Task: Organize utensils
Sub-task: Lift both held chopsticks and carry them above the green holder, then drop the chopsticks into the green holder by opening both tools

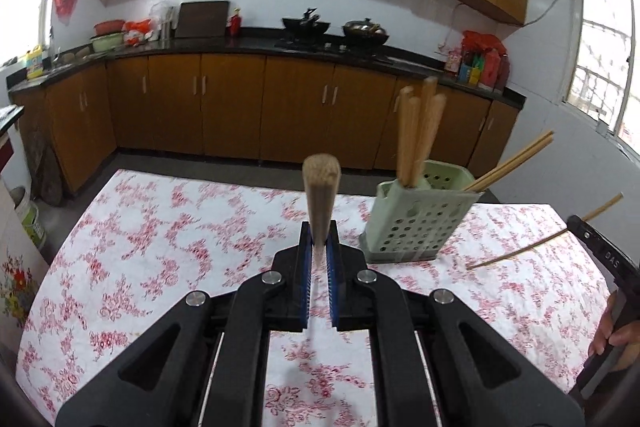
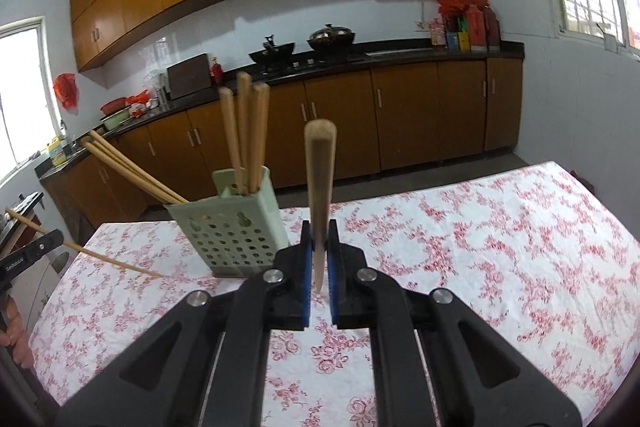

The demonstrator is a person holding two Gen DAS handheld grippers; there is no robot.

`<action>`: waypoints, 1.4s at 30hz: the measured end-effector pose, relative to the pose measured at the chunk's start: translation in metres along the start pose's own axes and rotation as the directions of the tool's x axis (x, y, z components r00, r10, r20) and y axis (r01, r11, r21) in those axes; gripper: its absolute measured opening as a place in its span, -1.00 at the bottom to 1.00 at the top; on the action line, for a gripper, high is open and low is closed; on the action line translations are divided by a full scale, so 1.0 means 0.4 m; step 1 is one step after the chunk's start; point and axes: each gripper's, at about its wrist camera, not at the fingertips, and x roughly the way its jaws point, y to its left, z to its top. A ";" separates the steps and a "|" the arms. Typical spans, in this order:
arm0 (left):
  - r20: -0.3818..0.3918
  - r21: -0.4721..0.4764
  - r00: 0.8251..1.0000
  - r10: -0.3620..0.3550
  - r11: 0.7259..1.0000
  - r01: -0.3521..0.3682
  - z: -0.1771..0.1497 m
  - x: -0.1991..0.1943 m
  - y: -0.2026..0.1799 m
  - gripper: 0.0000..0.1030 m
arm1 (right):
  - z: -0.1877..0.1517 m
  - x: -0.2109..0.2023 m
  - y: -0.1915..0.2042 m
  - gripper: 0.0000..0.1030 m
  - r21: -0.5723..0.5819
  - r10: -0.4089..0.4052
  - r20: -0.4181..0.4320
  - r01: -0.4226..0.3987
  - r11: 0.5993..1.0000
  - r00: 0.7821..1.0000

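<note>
Nearest, the left claw (image 1: 319, 247) is clamped on a wooden-handled utensil (image 1: 321, 195), handle upward; the right claw (image 2: 319, 247) grips another utensil (image 2: 320, 179) the same way, both above the flowered surface (image 1: 160, 227). Beyond stands the green holder (image 1: 416, 223), already carrying handles and chopsticks (image 1: 512, 161). The carrying step seems in hand; next, each piece needs lining up over the holder's opening and lowering in.
</note>
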 end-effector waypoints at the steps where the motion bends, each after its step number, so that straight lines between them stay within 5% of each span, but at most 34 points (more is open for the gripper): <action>1: 0.004 0.007 1.000 -0.013 1.000 0.013 0.006 -0.007 -0.007 -0.86 | 0.009 -0.007 0.005 -0.85 -0.003 0.012 -0.001 -0.012 1.000 1.000; 13: 0.037 0.088 0.982 -0.187 0.979 0.183 0.102 -0.096 -0.125 -0.86 | 0.139 -0.111 0.081 -0.85 -0.058 0.180 0.050 -0.177 0.982 0.982; 19: 0.082 0.104 0.974 -0.210 0.974 0.201 0.162 -0.094 -0.169 -0.86 | 0.201 -0.123 0.111 -0.85 -0.075 0.194 0.111 -0.186 0.980 0.975; 26: 0.054 0.136 0.981 -0.184 0.975 0.176 0.217 -0.031 -0.217 -0.86 | 0.250 -0.070 0.138 -0.85 -0.085 0.176 0.120 -0.166 0.982 0.977; 42: -0.071 0.136 0.993 -0.091 0.986 0.100 0.225 0.122 -0.219 -0.86 | 0.257 0.150 0.142 -0.85 -0.036 0.160 -0.076 -0.164 0.986 0.984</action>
